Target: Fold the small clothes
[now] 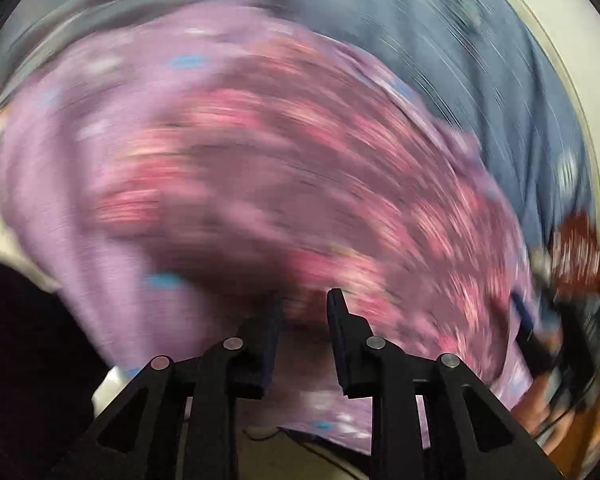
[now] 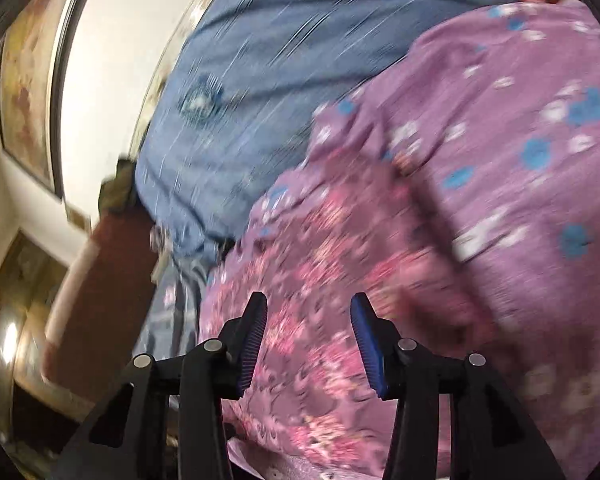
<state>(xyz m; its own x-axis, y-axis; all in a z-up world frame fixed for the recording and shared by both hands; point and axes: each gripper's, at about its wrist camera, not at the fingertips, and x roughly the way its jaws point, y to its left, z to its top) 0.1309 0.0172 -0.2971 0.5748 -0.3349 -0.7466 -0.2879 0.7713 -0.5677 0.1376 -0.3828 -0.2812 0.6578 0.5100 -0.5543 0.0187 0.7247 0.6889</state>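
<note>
Purple floral garment [image 2: 500, 184] lies on the blue cloth [image 2: 268, 40] covering the table. Left gripper [image 1: 304, 300] and right gripper [image 2: 308, 304] both spread, holding nothing. Fabric looks light, limp; best pinched at a hem corner.

A home, most likely a bedroom. Beyond the claw lies a blue patterned bedspread [image 2: 260, 60] strewn with clothes; far to its left, a framed picture [image 2: 26, 80] hangs on a cream wall [image 2: 100, 60].
</note>
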